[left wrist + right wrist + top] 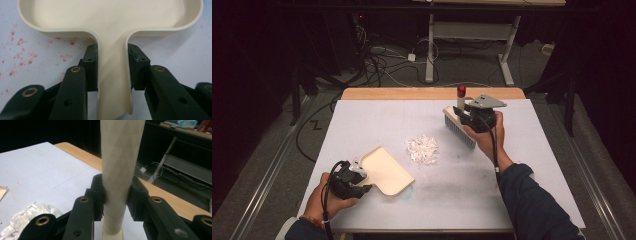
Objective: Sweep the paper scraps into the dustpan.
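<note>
You are looking at one dustpan (384,171), one brush (459,126), one heap of paper scraps (422,149) and two grippers

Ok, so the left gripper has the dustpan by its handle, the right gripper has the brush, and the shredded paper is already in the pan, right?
Not quite. The shredded paper lies on the table, between the dustpan and the brush, as the high view shows. The rest holds: the left gripper clamps the pan's handle, and the right gripper holds the brush handle.
</note>
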Motion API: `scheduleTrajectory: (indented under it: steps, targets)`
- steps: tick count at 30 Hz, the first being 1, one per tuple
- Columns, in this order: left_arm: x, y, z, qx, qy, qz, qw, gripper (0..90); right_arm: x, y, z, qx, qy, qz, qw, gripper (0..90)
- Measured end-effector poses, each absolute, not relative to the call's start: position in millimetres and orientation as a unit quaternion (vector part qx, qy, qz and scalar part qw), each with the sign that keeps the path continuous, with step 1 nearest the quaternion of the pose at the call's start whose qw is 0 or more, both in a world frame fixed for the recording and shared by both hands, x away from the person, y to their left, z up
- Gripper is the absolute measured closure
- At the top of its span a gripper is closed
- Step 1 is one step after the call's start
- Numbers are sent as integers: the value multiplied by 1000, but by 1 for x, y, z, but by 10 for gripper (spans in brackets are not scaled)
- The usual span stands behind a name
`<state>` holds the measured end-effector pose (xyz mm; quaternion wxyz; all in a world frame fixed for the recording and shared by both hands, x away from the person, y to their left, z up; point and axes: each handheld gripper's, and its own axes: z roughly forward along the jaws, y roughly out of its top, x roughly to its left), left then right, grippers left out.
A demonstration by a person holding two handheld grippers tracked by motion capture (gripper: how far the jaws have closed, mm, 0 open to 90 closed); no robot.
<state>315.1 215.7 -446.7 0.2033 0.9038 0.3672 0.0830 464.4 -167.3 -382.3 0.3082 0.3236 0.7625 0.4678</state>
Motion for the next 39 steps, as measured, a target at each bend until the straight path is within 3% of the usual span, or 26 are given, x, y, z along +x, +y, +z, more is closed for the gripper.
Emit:
scheduleTrajectory:
  steps: [19, 39]
  targets:
    - [319, 215, -447, 906, 363, 84, 201, 636, 454, -108, -397, 279, 770, 504, 275, 706]
    - [321, 212, -448, 906, 364, 80, 200, 635, 431, -95, -403, 254, 776, 515, 262, 702]
